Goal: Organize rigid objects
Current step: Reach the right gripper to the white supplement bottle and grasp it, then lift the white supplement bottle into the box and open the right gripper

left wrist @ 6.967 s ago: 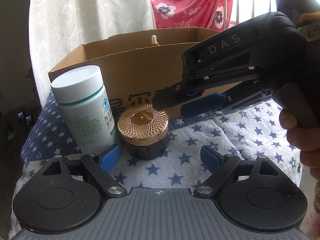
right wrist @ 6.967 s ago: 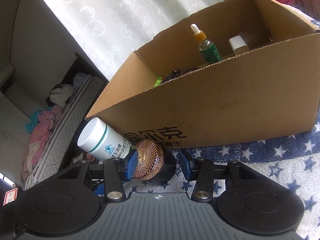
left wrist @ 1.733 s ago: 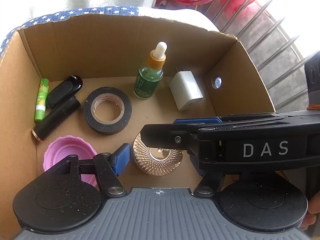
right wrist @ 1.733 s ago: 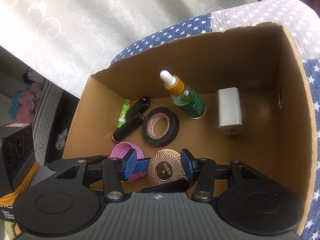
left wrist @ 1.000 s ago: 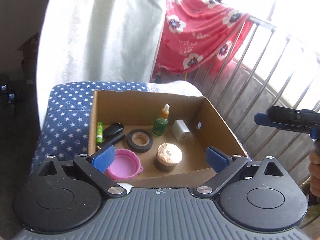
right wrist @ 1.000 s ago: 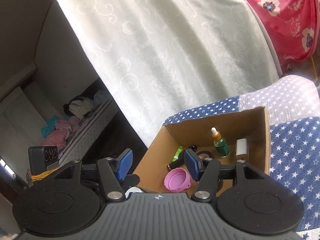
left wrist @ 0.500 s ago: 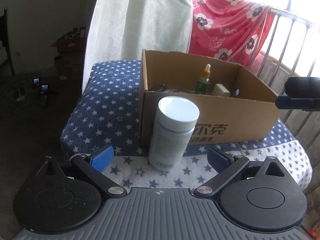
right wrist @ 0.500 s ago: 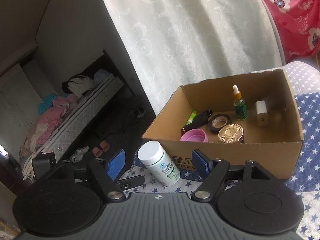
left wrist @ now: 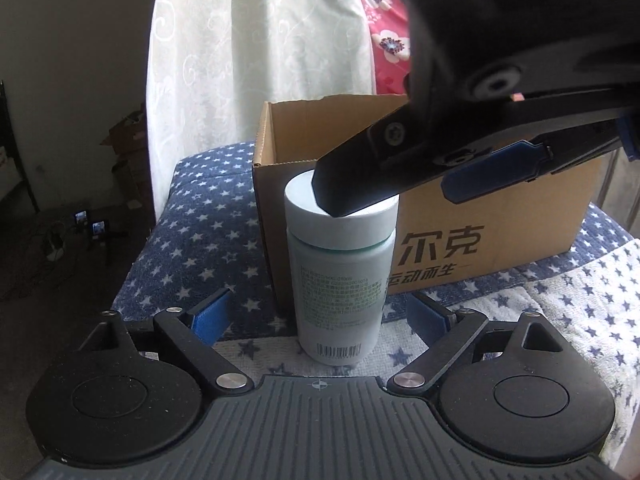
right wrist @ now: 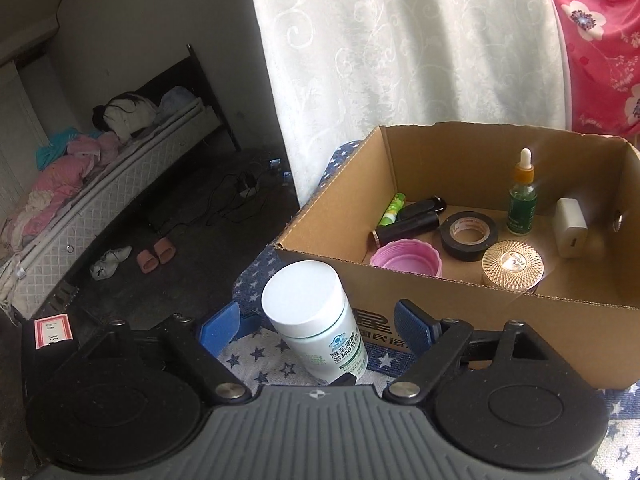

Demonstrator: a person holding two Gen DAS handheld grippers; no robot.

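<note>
The white bottle [left wrist: 340,276] stands upright on the star-patterned cloth [left wrist: 200,240], just in front of the cardboard box [left wrist: 500,240]. It sits between the left gripper [left wrist: 320,314], whose jaws have just been closing, and the right gripper [right wrist: 316,326], whose jaws have just been opening; both gape clear of it. From the left wrist, the right gripper's dark body hides part of the cap and the box's interior. Beyond, the gold-lidded jar [right wrist: 512,266] glares among the box's contents.

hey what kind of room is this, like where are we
Most likely a bedroom in a home. There is a bed piled with clothes, slippers on the floor, and a white patterned curtain by the window behind the cardboard box.
</note>
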